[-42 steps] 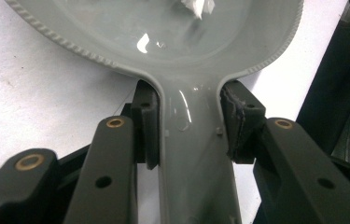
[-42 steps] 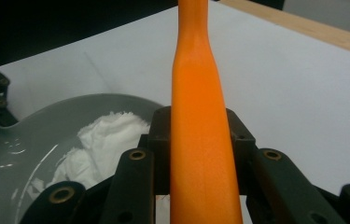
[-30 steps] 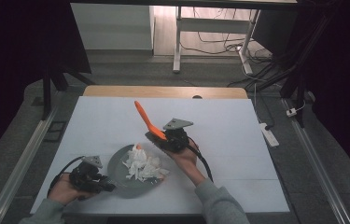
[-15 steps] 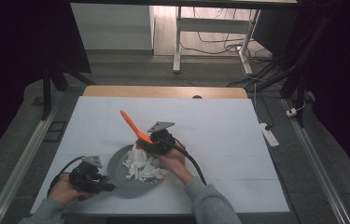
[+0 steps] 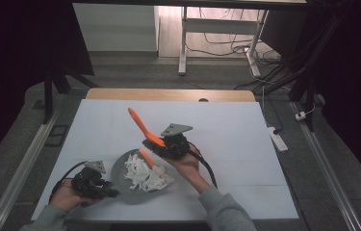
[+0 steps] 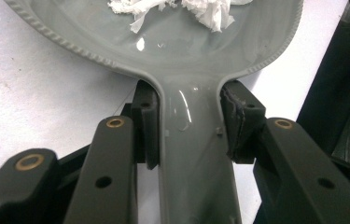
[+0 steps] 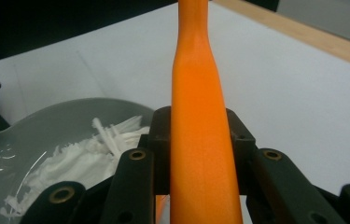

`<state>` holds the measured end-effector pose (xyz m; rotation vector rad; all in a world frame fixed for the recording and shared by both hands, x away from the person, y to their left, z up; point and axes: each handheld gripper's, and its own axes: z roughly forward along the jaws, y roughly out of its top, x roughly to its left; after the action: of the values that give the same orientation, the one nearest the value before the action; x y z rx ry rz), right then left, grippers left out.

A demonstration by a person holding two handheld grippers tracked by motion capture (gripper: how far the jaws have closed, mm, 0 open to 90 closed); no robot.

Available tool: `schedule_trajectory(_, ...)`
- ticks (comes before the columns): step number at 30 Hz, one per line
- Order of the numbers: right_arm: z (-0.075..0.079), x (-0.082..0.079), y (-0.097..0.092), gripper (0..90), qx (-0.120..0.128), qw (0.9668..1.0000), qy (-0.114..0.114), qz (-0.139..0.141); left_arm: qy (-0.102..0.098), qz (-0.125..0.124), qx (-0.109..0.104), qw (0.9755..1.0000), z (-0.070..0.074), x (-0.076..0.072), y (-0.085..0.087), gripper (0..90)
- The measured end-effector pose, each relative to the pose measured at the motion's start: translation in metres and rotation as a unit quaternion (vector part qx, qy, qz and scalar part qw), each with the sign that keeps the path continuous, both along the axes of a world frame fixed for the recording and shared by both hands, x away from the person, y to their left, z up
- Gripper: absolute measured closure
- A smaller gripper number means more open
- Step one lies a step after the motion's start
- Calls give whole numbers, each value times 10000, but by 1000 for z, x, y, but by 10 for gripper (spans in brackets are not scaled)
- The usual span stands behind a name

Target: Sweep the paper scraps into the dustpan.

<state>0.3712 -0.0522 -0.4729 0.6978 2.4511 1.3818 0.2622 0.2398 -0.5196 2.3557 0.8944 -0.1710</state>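
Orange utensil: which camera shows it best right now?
The high view: the whole orange utensil shows there, clamped in the right gripper, lower end over the grey dish. The right gripper view shows its handle close up; the left gripper view shows the dish handle.

- We see a white table top (image 5: pixel 245 139) with a wooden strip (image 5: pixel 168 94) along its far edge.
- A white power strip (image 5: pixel 277 139) lies on the floor, right.
- Cables (image 5: pixel 216 45) trail beyond a white desk leg (image 5: pixel 183 43), far back.

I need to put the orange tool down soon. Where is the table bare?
Bare: the whole right half of the white table, and the far strip behind the orange tool. Crowded: near left, round the grey dish with white shreds.
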Motion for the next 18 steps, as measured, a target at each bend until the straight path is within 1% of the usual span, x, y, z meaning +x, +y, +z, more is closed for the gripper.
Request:
schedule_trajectory(3,3,-1,-17,699,90,9998,-28,-178,-5,-8,3,10000,0,0,0,617)
schedule_trajectory(7,3,-7,-40,699,22,9992,-33,-408,9,-21,3,10000,0,0,0,617)
schedule_trajectory(12,0,-14,-67,699,70,9972,58,-738,13,-11,-13,10000,-1,0,-1,617)
schedule_trajectory(15,-1,-18,-80,699,101,9958,101,-905,28,-18,-17,10000,-1,-1,-2,617)
schedule_trajectory(18,-3,-19,-88,699,61,9946,104,-1033,27,-18,-18,10000,0,-1,-2,617)
